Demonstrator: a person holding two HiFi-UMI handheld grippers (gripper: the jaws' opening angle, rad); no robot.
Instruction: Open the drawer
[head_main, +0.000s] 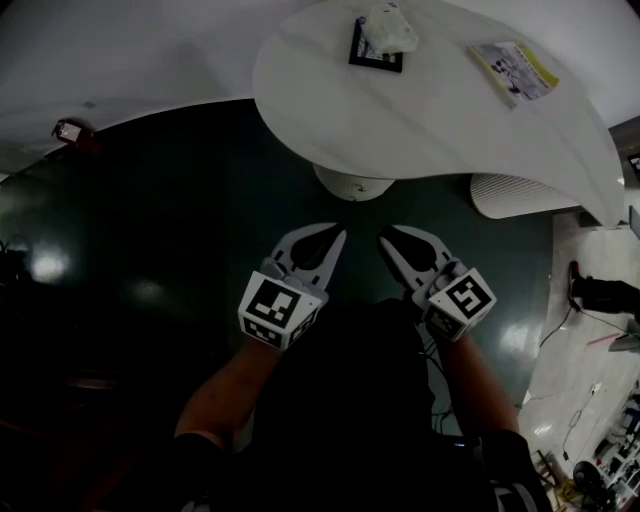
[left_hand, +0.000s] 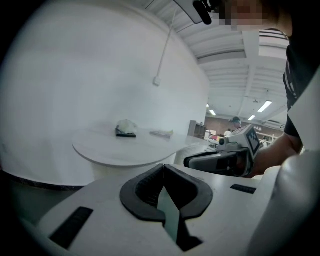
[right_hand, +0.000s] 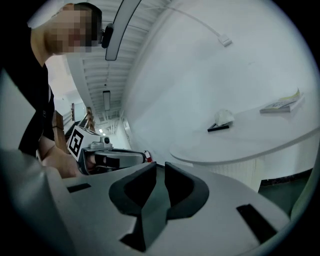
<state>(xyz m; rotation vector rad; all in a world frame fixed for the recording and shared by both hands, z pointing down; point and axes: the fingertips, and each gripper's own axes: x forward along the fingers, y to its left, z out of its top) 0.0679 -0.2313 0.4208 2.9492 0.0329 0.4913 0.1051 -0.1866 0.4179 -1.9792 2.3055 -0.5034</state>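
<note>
Left tongs (head_main: 338, 237) clenched empty, right tongs (head_main: 385, 238) a slit apart, above dark floor (head_main: 150, 200), white table (head_main: 400, 130) ahead.

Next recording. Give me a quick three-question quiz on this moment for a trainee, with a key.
1. True or false: a drawer shows in the head view.
2. What lies on the white table besides the booklet? A) a mug B) a crumpled white item on a black square base C) a laptop
3. Whose jaw tips touch: the left gripper or the right gripper?

Key: 1 false, no view shows one; 2 B; 3 the left gripper. The right gripper's jaws stand slightly apart, and both are empty.
</note>
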